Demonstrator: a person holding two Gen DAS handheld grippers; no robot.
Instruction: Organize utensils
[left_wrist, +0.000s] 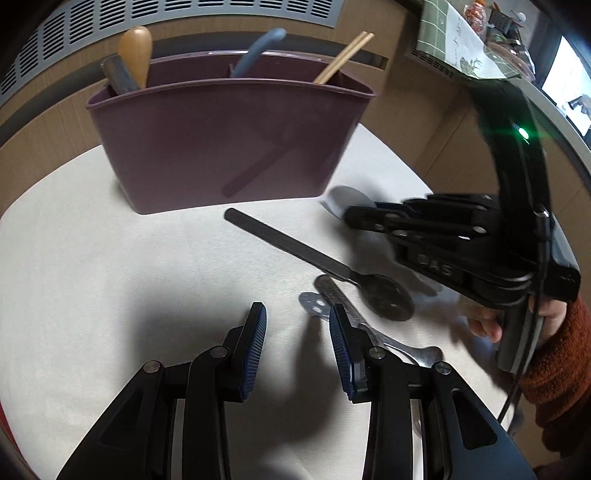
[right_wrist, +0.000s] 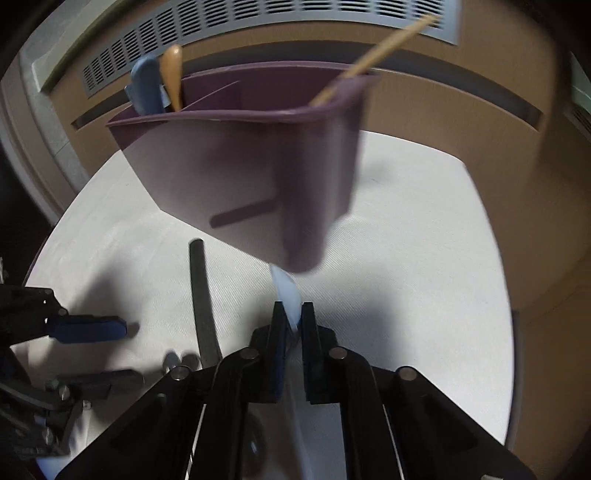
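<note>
Right wrist view shows the right gripper (right_wrist: 293, 317) pinching a pale white spoon (right_wrist: 286, 291), near the purple utensil caddy (right_wrist: 240, 166); I judge this spoon's pickup is under way, and the next move calls for lifting it over the caddy's rim. Left gripper (left_wrist: 297, 325) hangs spread and empty. On the table remain one black-handled spoon (left_wrist: 295, 251) and two metal utensils (left_wrist: 332, 295). One pair of chopsticks (left_wrist: 343, 57) stands in the caddy.

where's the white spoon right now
The white spoon is clamped in the right gripper, just in front of the purple caddy's near corner.
</note>
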